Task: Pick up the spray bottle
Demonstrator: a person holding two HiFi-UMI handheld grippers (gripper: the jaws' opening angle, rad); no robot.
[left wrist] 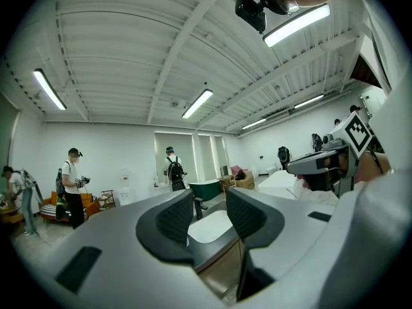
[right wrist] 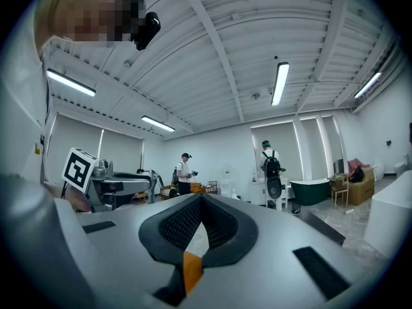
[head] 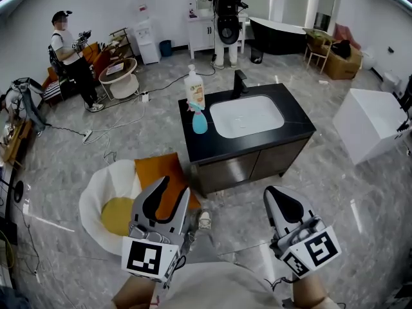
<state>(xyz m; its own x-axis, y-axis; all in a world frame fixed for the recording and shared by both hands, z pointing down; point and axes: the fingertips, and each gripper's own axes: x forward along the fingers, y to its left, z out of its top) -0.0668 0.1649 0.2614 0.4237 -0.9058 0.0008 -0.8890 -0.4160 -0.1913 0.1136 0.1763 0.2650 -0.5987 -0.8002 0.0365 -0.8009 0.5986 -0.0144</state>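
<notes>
A person (head: 69, 56) stands at the far left of the room, with cables trailing over the grey marbled floor (head: 77, 147). Nearer, a white round seat (head: 93, 195) and an orange cushion (head: 161, 167) lie on the floor between the left hand-held gripper (head: 162, 193) and the counter (head: 296, 129). That gripper's jaws stand moderately apart with nothing between them. The blue spray bottle (head: 199, 122) stands upright at the black counter's left edge, just in front of a white pump bottle (head: 195, 89) and left of the white sink (head: 248, 116), well apart from both grippers. A dark faucet (head: 239, 82) rises behind the sink. The right hand-held gripper (head: 283, 203) has its jaws closed tip to tip, empty. At the far right a white block (head: 373, 126) stands on the floor. At the back, a person with a backpack (head: 225, 11) stands beside a dark bathtub (head: 278, 34).
</notes>
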